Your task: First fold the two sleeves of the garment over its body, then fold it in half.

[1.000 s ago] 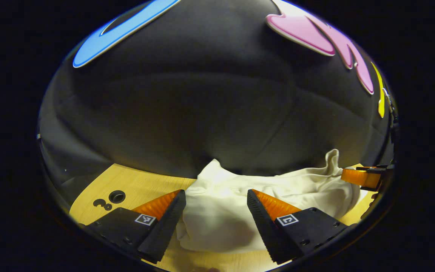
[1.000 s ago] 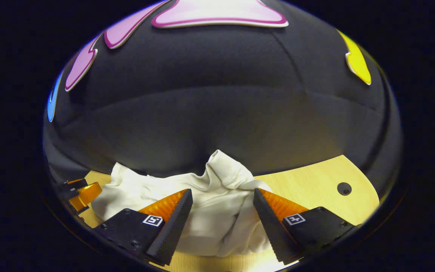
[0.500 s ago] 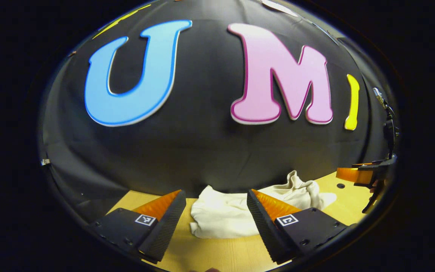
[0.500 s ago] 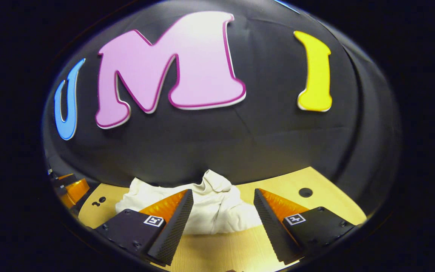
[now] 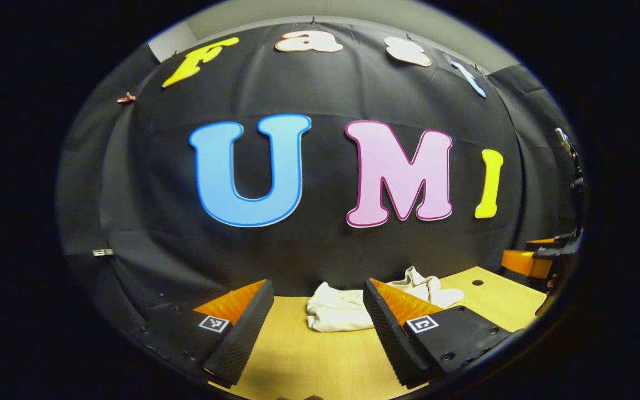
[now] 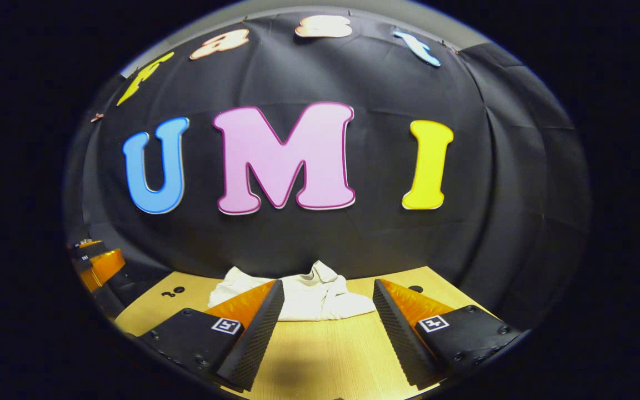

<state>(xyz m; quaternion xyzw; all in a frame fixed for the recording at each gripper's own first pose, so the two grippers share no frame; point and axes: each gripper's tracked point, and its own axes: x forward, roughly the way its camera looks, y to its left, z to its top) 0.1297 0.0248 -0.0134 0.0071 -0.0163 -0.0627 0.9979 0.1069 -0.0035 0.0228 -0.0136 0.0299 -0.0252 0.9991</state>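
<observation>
A cream-white garment [image 5: 348, 308] lies in a rumpled, folded bundle on the far part of the wooden table [image 5: 309, 355], close to the black wall; the right gripper view has the garment [image 6: 309, 300] too. My left gripper [image 5: 318, 325] is open, held back from the bundle with nothing between its fingers. My right gripper [image 6: 328, 328] is open as well, also short of the cloth. At the right edge of the left gripper view the right gripper [image 5: 531, 258] hovers beside the table. At the left edge of the right gripper view is the left gripper [image 6: 98, 264].
The table [image 6: 320, 361] has small round holes in it: one at the far right [image 5: 477, 283] and a pair at the far left [image 6: 173, 291]. Bare wood stretches between both grippers and the garment. The black cloth wall rises just behind the bundle.
Both grippers have pulled back and away from the garment, which now looks much smaller and farther off. Both stayed open. The bundle rests where it was left.
</observation>
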